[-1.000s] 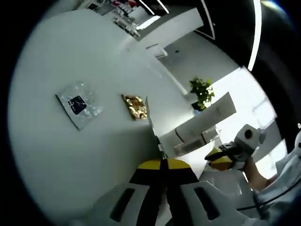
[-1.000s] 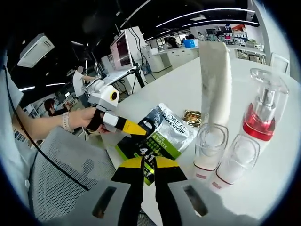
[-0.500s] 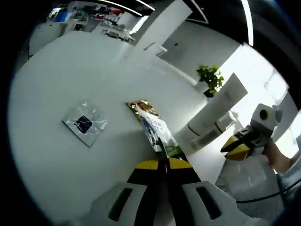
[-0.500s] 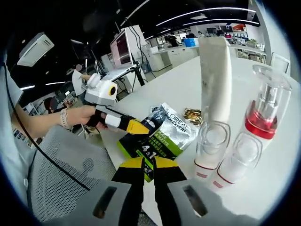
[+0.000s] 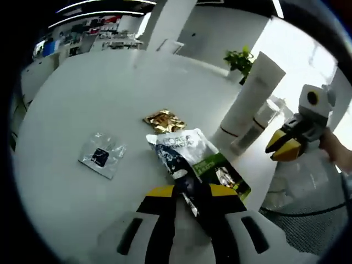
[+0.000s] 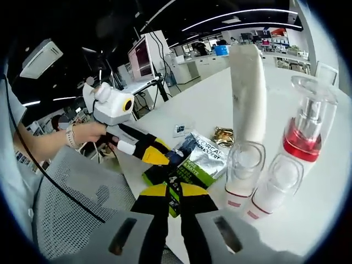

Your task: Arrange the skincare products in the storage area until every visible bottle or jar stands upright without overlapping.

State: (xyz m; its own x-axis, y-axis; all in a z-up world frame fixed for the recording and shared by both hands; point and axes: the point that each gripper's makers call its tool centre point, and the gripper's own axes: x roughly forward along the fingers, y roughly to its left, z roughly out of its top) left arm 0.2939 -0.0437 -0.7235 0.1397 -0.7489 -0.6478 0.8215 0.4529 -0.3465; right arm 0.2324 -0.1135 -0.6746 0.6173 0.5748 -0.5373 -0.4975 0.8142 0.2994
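1. Table (image 5: 66,99), white and round, holds everything in the left gripper view. A small clear packet (image 5: 102,155) lies at the middle left, and a gold packet (image 5: 164,120) lies near the middle.
2. Left gripper (image 5: 190,193) rises at the bottom middle. Its jaws pinch the edge of the green and silver sachet (image 5: 192,157), which lies flat on the table.
3. Right of the sachet a tall white tube (image 5: 250,93) stands upright on its clear cap.
4. Right gripper (image 5: 283,148) hangs at the far right with its yellow tips pressed together.
5. In the right gripper view, the tube and a pump bottle (image 6: 294,159) with a red middle stand side by side at the right. White cream fills the bottle's lower part.
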